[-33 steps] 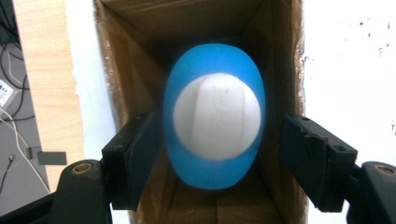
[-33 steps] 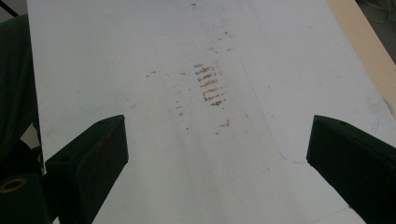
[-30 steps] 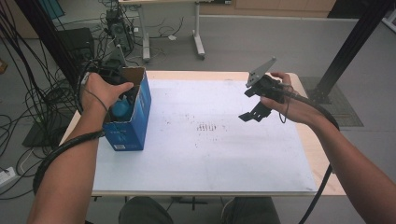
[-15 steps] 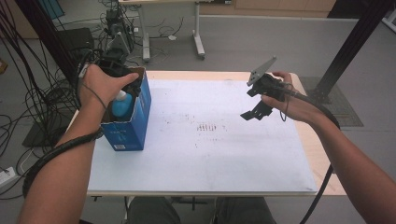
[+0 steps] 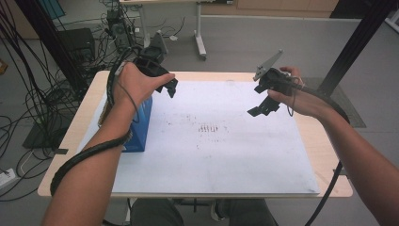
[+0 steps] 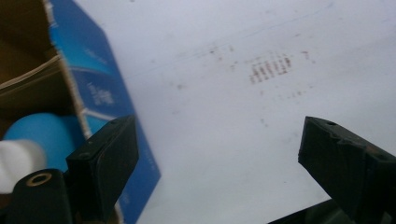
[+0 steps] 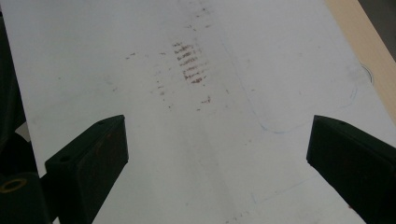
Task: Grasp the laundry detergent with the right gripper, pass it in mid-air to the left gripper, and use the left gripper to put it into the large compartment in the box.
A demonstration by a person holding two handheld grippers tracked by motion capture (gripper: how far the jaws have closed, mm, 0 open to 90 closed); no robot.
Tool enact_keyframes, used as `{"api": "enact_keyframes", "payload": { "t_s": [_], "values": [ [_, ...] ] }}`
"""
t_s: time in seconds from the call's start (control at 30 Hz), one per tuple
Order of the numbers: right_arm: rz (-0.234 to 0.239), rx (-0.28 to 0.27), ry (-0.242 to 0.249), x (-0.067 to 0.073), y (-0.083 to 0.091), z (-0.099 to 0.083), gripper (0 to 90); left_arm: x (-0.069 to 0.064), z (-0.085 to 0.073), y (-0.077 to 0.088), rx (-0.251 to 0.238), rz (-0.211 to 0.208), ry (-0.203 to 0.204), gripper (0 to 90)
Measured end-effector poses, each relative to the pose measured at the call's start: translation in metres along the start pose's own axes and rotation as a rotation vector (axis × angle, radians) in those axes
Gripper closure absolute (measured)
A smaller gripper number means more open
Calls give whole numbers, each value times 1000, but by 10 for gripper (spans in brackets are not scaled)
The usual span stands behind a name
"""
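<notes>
Box (image 5: 141,125) stood open at left edge of white sheet (image 5: 211,155) on bench (image 5: 329,141), blue bottle (image 6: 42,140) inside. Left gripper (image 5: 170,86) hung above box's right rim, fingers just opened wide, nothing between. Right gripper (image 5: 259,109) hovered over sheet, fingers apart, empty.

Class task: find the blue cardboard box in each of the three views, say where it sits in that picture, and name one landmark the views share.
High view: the blue box stands at the left of the white sheet, partly behind the person's left forearm.
Left gripper view: the blue box is at the left edge, open, with a blue ball inside.
Right gripper view: the box is not in it.
Shared landmark: the patch of brown smudge marks on the white sheet.
</notes>
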State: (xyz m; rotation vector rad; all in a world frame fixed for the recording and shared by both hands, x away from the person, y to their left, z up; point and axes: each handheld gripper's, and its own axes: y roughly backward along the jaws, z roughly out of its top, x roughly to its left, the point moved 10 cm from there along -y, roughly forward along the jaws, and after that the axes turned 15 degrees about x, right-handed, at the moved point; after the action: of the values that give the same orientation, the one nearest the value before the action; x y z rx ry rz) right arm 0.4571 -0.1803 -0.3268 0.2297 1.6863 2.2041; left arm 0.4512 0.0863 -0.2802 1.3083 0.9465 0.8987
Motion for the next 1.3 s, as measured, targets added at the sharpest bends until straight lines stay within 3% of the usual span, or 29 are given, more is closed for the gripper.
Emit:
{"api": "enact_keyframes", "payload": {
  "t_s": [0.2, 0.47, 0.8, 1.3],
  "values": [
    [-4, 24, -19, -11, 3, -5, 55, -29, 9, -2, 3, -10, -58, 129],
    [-8, 45, -48, -25, 5, -10, 55, -52, 16, -17, 29, -33, -96, 129],
    [-21, 59, -63, -38, 9, -13, 56, -61, 16, -37, 63, -56, -113, 129],
    [-29, 76, -58, -43, 8, -12, 57, -66, 16, -55, 80, -69, -136, 130]
  ]
}}
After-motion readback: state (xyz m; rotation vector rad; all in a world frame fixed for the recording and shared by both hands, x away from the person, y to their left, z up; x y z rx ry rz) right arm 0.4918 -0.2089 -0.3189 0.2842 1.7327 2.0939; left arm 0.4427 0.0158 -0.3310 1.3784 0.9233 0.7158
